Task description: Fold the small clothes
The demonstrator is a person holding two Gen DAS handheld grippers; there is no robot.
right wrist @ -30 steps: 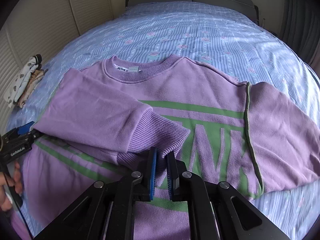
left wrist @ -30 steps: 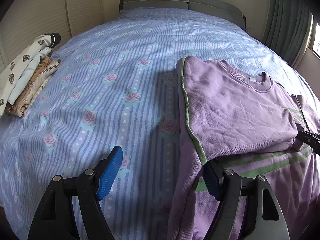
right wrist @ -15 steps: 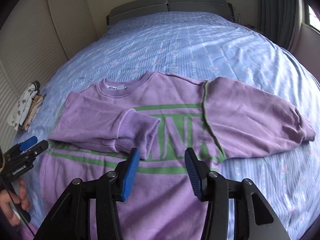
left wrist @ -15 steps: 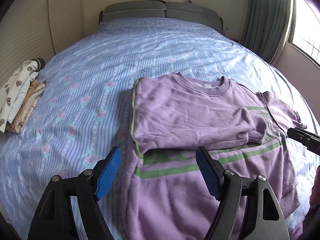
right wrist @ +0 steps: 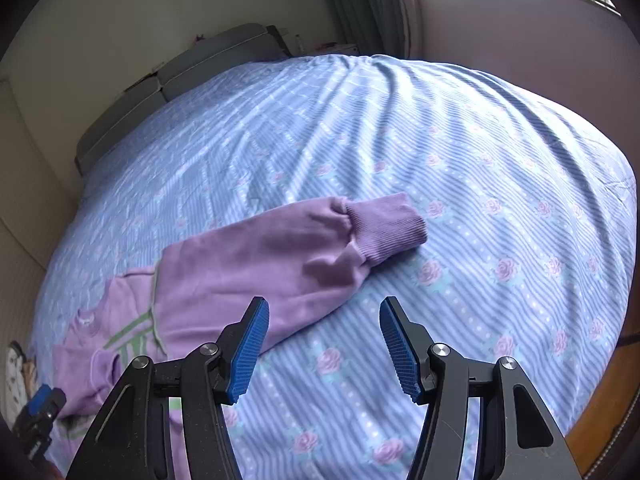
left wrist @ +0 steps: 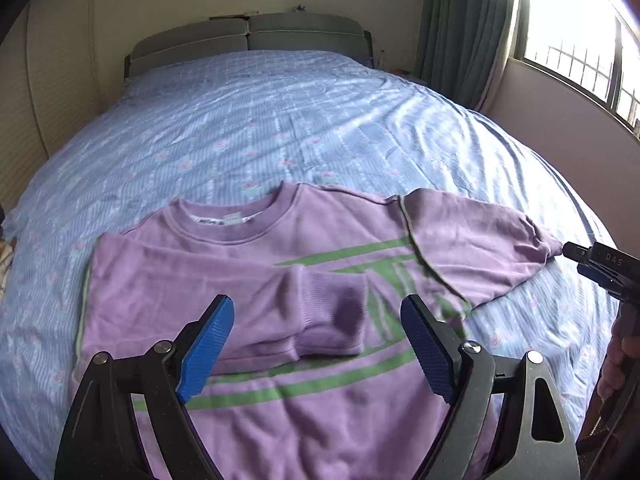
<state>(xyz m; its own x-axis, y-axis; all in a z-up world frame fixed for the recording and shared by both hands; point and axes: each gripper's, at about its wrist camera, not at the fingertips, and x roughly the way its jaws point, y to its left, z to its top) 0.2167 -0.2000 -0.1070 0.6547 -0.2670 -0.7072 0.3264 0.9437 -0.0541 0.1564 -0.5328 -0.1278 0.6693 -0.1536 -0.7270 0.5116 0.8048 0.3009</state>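
Observation:
A purple sweatshirt (left wrist: 248,264) with green print lies flat on the bed. Its left sleeve (left wrist: 320,312) is folded across the chest. Its right sleeve (right wrist: 280,252) lies stretched out on the bedspread, cuff (right wrist: 384,224) pointing away. My left gripper (left wrist: 320,352) is open and empty, hovering above the sweatshirt's lower front. My right gripper (right wrist: 320,348) is open and empty, above the bedspread beside the outstretched sleeve; it also shows at the right edge of the left wrist view (left wrist: 600,268).
The blue floral bedspread (left wrist: 320,128) covers the whole bed, with a grey headboard (left wrist: 248,40) at the far end. A curtain and window (left wrist: 560,40) stand at the right. Folded clothes (right wrist: 16,368) lie at the bed's left edge.
The right gripper opened and let go of the left sleeve's cuff, then swung right toward the outstretched sleeve. The left gripper drew back and turned right over the sweatshirt.

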